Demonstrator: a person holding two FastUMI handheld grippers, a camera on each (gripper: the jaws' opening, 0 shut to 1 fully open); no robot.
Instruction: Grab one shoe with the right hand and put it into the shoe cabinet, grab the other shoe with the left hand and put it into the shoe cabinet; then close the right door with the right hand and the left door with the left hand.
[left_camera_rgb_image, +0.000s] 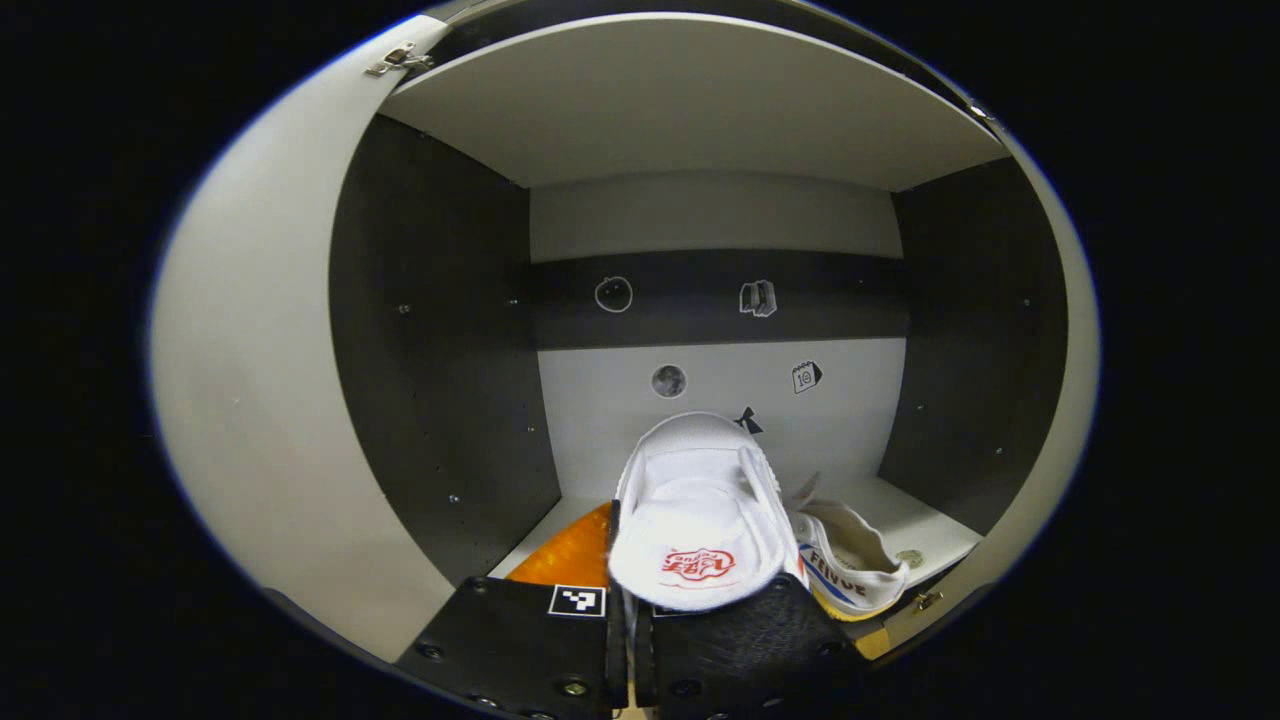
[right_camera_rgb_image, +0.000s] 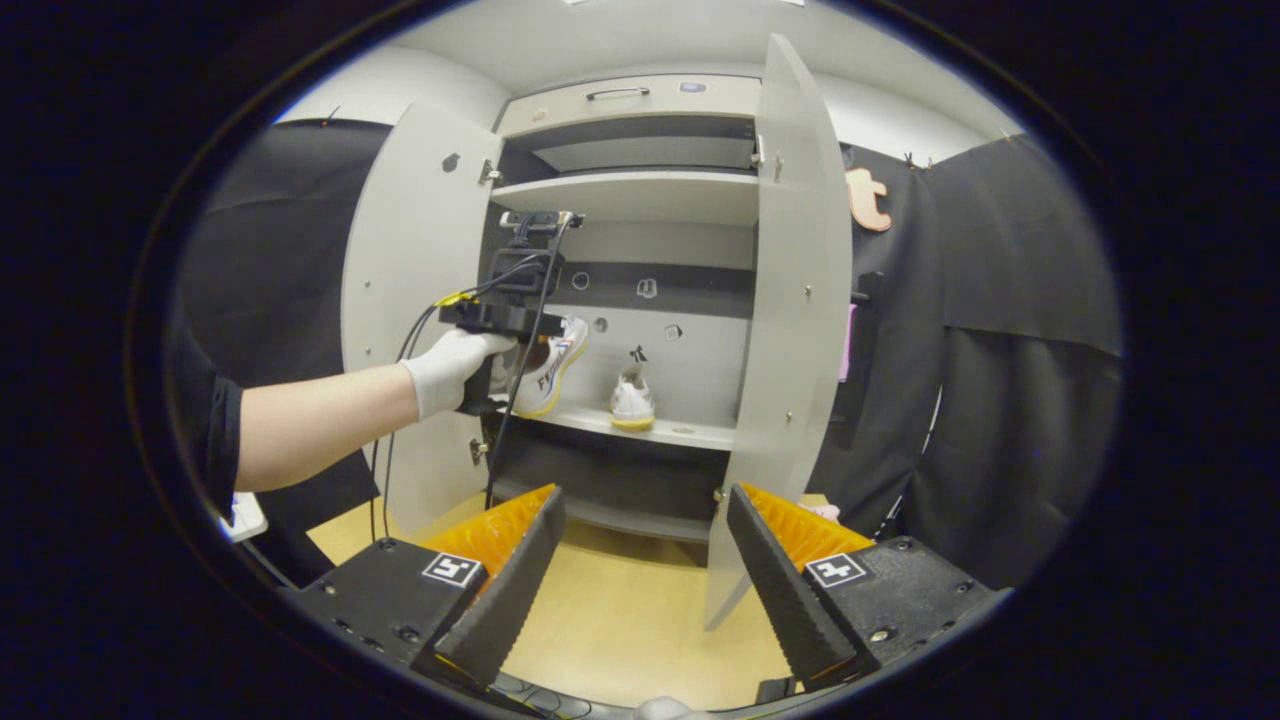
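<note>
A white canvas shoe is clamped heel-first between the nearly closed left gripper jaws, above the cabinet shelf; the right gripper jaws are spread wide, empty.

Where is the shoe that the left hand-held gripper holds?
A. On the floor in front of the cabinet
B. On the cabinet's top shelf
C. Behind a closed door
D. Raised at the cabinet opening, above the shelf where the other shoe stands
D: in the right gripper view, the left hand-held gripper holds one shoe up at the open cabinet, above the shelf where the other shoe stands.
</note>
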